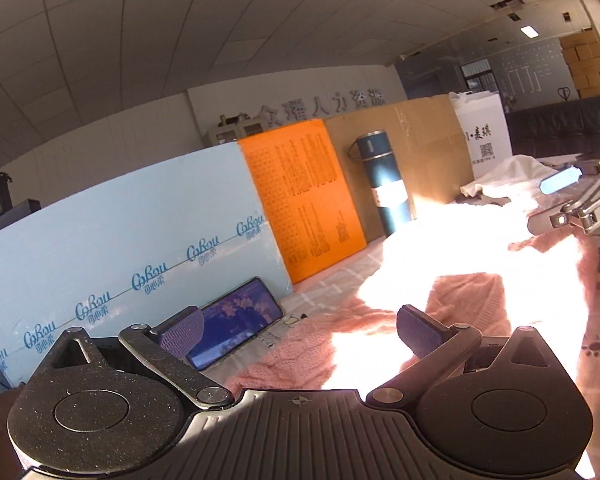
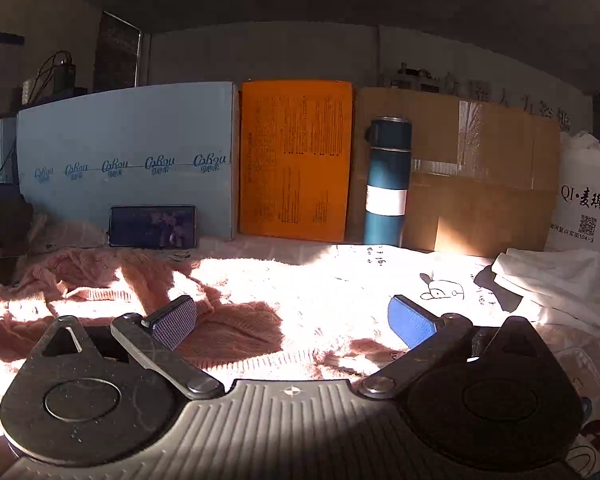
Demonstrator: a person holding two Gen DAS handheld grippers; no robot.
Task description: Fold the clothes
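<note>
The left gripper (image 1: 300,334) has its fingers (image 1: 182,330) spread wide with nothing between them. Below and ahead of them lies the pink sweater (image 1: 300,344), a knitted garment spread loosely over the table (image 1: 332,280), which has a pale checked cover. Strong sunlight washes out the part of it ahead of the right finger. A phone (image 1: 236,322) leans just past the left finger, against a light blue box (image 1: 120,240). Farther ahead stand an orange box (image 1: 300,200), a blue flask (image 1: 384,184) and a brown carton (image 1: 432,148).

The right gripper (image 2: 294,322) is likewise wide open and holds nothing. In the left wrist view it shows at the far right edge (image 1: 572,196), hovering above the sweater. The sweater (image 2: 236,328) lies under and ahead of the right gripper's fingers (image 2: 174,322), rumpled toward the left, with a bright sunlit patch across its middle. To the right of the right finger a white cloth (image 2: 440,280) with cartoon drawings lies flat, and beyond it rests a pile of white clothes (image 2: 560,284) in front of a white bag (image 2: 584,200). The phone (image 2: 152,227), orange box (image 2: 296,160) and flask (image 2: 386,184) line the back.
</note>
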